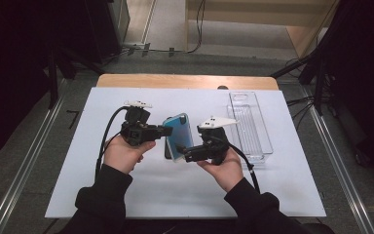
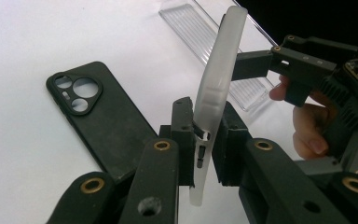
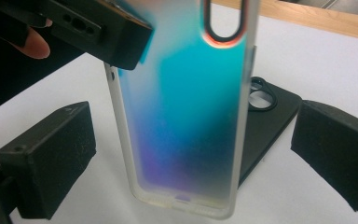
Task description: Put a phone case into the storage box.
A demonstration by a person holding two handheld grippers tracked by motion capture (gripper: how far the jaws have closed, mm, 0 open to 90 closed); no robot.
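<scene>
1. The phone case (image 3: 186, 116) is thin and long, with a frosted white rim and a glossy back that goes from blue-green to violet; its camera hole is an oval with an orange edge.
2. The left gripper (image 2: 205, 140) has its black jaws closed on the rim of this case and holds it on edge above the table, as the left gripper view shows.
3. The right gripper (image 3: 186, 158) stands wide open; its two rough black pads (image 3: 51, 154) are on either side of the case and do not touch it.
4. A second case, the black case (image 2: 102, 121), is matte, with round camera holes, and lies flat on the sheet below.
5. A clear plastic tray (image 1: 253, 126), long with ribbed bottom, lies at the right.
6. The surface is a white sheet (image 1: 151, 185) on a wooden table (image 1: 185, 80); around it there are grey floor, metal rails and dark stands.
</scene>
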